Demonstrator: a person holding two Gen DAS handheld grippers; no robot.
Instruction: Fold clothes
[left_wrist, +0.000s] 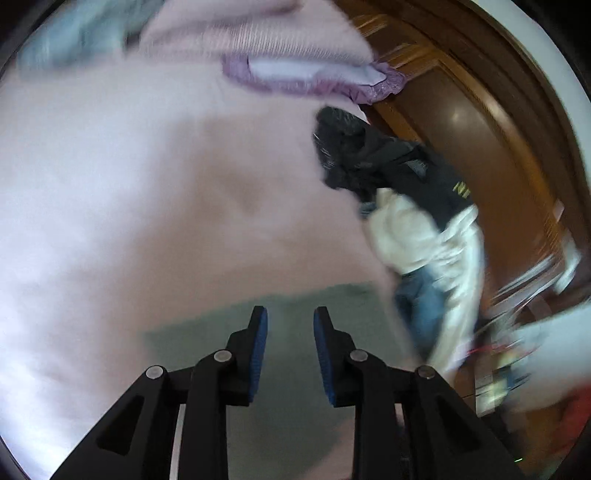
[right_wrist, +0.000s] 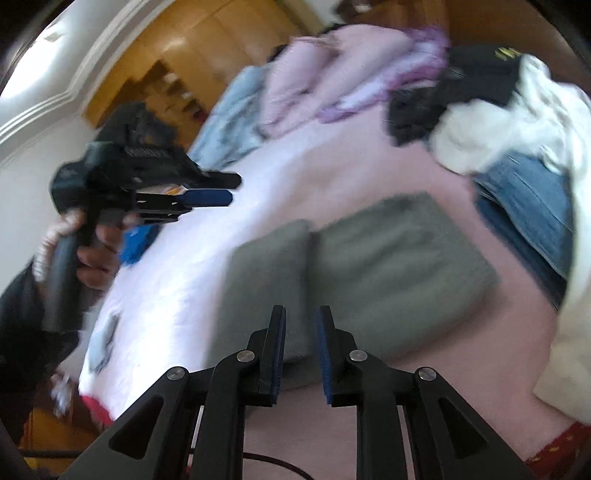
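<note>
Both tools, left (left_wrist: 290, 326) and right (right_wrist: 300, 325), slightly spread, empty; folded grey garment (right_wrist: 388, 273) mid-bed; clothes pile (right_wrist: 517, 147) at bed edge.

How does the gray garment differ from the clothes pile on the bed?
The gray garment lies folded flat in a neat block, while the clothes pile is a crumpled heap. The gray garment is one plain colour; the pile mixes black, white and denim pieces. The gray garment sits just beyond the right gripper, the pile farther off by the bed's edge. Both rest on the pink bedcover.
</note>
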